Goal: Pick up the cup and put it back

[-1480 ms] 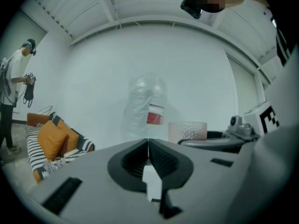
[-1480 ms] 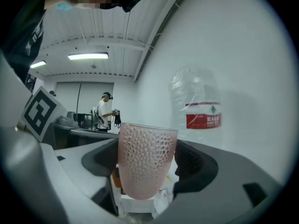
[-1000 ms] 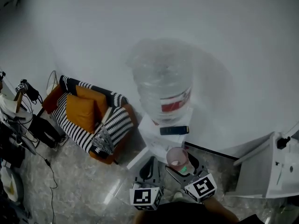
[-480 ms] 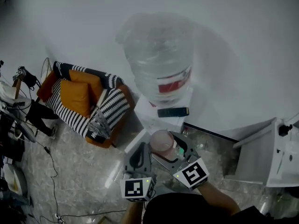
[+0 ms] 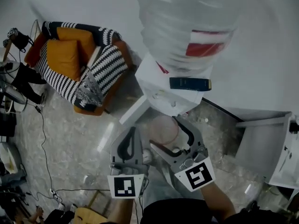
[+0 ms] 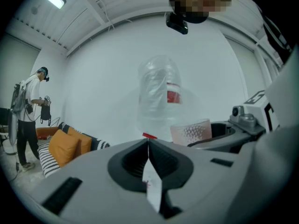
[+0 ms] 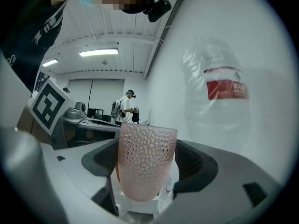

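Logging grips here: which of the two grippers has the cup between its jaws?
The right gripper: the pink dimpled cup stands clamped between its wide-set jaws. The left gripper has its jaws meeting at the tips and holds no cup.

A clear water bottle point(image 5: 187, 22) tops a white dispenser point(image 5: 159, 83); striped sofa point(image 5: 107, 64) nearby.

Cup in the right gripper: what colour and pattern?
Pale pink cup, dimpled all over; clearest in the right gripper view.

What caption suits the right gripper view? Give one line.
Right gripper holds a pink, dimpled translucent plastic cup near a clear water bottle with a red label.
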A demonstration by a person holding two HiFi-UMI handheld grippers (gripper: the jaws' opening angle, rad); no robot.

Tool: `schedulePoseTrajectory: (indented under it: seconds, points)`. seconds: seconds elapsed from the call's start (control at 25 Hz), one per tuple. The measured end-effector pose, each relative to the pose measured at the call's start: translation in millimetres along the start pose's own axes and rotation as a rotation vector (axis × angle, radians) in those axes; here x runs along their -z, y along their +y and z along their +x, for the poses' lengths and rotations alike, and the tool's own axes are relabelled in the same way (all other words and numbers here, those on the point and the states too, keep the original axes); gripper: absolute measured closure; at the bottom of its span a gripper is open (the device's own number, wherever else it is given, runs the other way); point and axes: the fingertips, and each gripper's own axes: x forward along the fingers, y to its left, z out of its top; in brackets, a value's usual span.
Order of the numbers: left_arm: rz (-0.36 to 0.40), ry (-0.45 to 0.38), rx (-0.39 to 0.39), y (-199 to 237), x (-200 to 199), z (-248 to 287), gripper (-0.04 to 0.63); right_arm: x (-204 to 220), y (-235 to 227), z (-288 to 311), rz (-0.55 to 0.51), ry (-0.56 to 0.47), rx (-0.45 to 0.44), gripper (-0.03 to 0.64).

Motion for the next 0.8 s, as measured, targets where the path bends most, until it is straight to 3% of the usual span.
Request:
schedulePoseTrajectory:
  seconds: [0.2,0.36,0.48,0.56,0.72,0.8]
  points:
    - [-0.021,0.126,0.068,12.1,115.2,21.8,0.583,75.1,1.5,27.1,0.159,-0.026,0.005,0.239]
    - [-0.004,0.168,0.108,18.8,214.9,42.1,0.583,158.2,8.2,44.3,0.135,-0.004,-0.032,0.239]
    - [0.171,0.205,0.159,14.9,290.0,52.3,0.582,239.8,26.6,57.6,0.144,0.027,-0.104,0.239]
    - [0.252,0.171,0.198,2.6,330.2,64.5,0.583,296.7,38.5,60.7,0.152,0.074,-0.184,0.239]
    - [0.130,0.160,0.265,-10.2,421.4,83.6,0.583,400.6,40.8,66.3,0.114,0.122,-0.199,0.239]
    - [0.140,0.153,0.269,-11.8,469.8,91.5,0.582,454.7,35.7,71.7,0.061,0.150,-0.176,0.239]
